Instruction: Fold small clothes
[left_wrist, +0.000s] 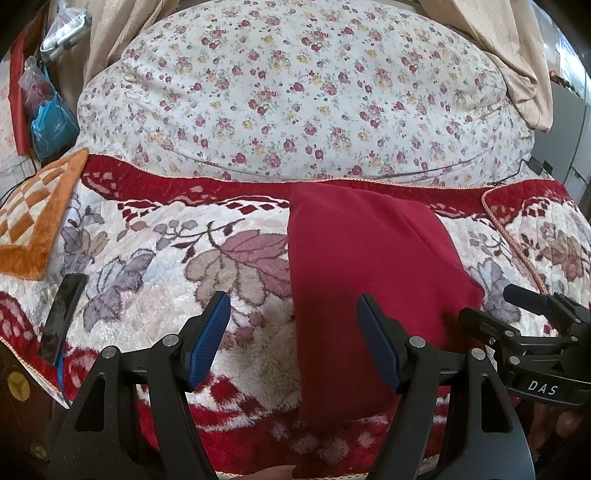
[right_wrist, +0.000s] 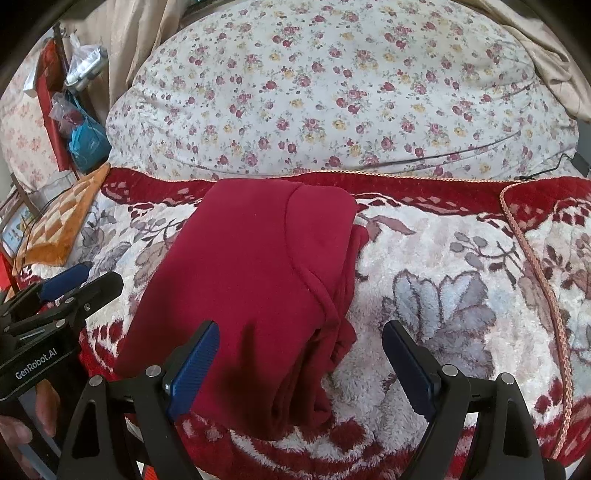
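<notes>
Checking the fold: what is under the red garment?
The red garment lies on the floral blanket. Its own folded layers show at the right edge; anything else beneath is covered.

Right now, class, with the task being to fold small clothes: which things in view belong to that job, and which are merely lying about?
Belong to the job:
- red garment, partly folded on the plush floral blanket
- left gripper, open
- right gripper, open

Just lying about:
- floral quilt
- orange checked mat
- black phone
- blue bag
- beige curtain
</notes>
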